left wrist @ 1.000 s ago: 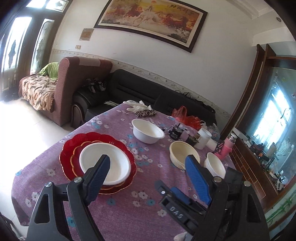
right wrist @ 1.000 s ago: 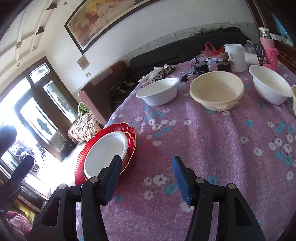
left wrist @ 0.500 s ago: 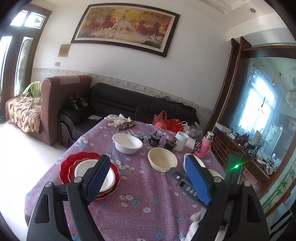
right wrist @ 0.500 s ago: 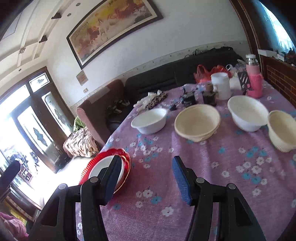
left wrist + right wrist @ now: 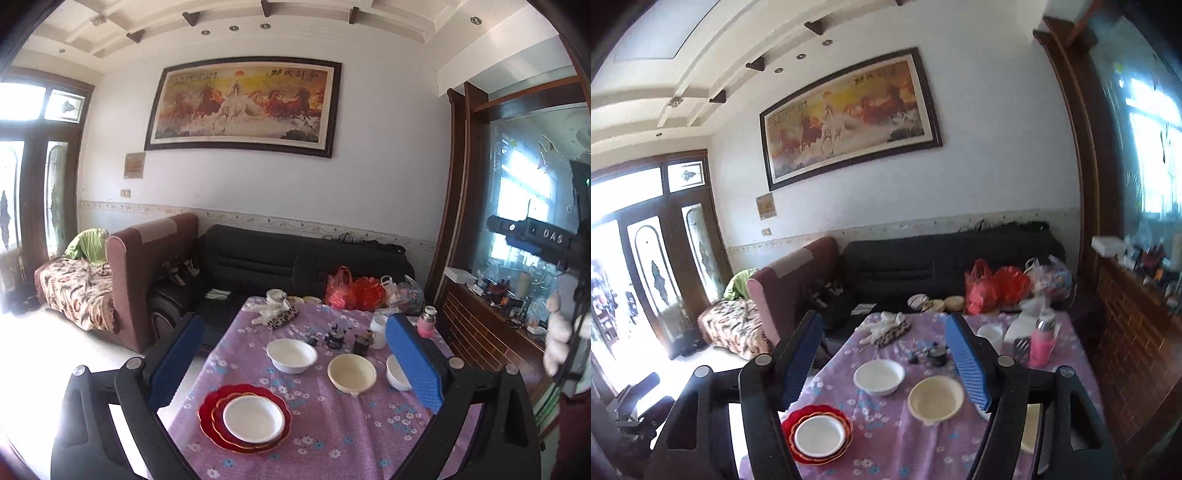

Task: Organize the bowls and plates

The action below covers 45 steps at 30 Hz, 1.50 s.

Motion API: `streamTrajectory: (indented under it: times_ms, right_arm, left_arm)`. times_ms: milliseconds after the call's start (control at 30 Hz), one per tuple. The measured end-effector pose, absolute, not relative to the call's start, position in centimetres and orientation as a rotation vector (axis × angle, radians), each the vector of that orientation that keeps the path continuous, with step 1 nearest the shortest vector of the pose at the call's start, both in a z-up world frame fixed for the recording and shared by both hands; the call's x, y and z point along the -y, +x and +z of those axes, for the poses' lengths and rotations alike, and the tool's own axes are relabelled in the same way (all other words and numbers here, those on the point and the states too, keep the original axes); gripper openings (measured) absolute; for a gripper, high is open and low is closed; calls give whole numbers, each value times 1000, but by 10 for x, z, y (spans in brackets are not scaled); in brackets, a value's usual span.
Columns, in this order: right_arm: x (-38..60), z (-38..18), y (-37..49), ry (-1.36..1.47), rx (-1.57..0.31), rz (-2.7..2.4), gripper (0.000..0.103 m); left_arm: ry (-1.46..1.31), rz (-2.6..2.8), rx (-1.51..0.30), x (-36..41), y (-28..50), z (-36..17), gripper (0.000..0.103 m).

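On the purple flowered tablecloth [image 5: 332, 435] a white plate [image 5: 254, 419] lies on stacked red plates [image 5: 210, 410] at the front left. A white bowl [image 5: 291, 355], a cream bowl [image 5: 351, 373] and another white bowl [image 5: 397, 373] stand further back. The same stack [image 5: 819, 434], white bowl [image 5: 879, 376] and cream bowl [image 5: 935, 398] show in the right wrist view. My left gripper [image 5: 295, 365] and right gripper [image 5: 884, 363] are both open and empty, held high above and well back from the table.
A pink bottle [image 5: 426, 322], a white jar [image 5: 378, 326], small dark items [image 5: 336, 338] and red bags [image 5: 354, 290] crowd the table's far end. A black sofa [image 5: 295, 258] and brown armchair [image 5: 155, 266] stand behind. A wooden cabinet [image 5: 491, 332] is on the right.
Both grippers have risen and pulled back from the table, so the dishes look smaller and further away. The dishes have not moved. Both stay open.
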State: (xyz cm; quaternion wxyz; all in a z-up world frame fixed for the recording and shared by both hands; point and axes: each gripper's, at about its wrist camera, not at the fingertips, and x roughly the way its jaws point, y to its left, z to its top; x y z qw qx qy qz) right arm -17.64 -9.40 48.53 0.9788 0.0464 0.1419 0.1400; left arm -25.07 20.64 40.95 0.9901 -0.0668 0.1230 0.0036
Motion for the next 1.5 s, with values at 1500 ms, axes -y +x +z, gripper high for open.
streamTrajectory:
  times_ms: [1500]
  right_arm:
    - [147,27,128,534,-938,109,62]
  left_arm:
    - [-317,-60,-1012,-121,106,80,103]
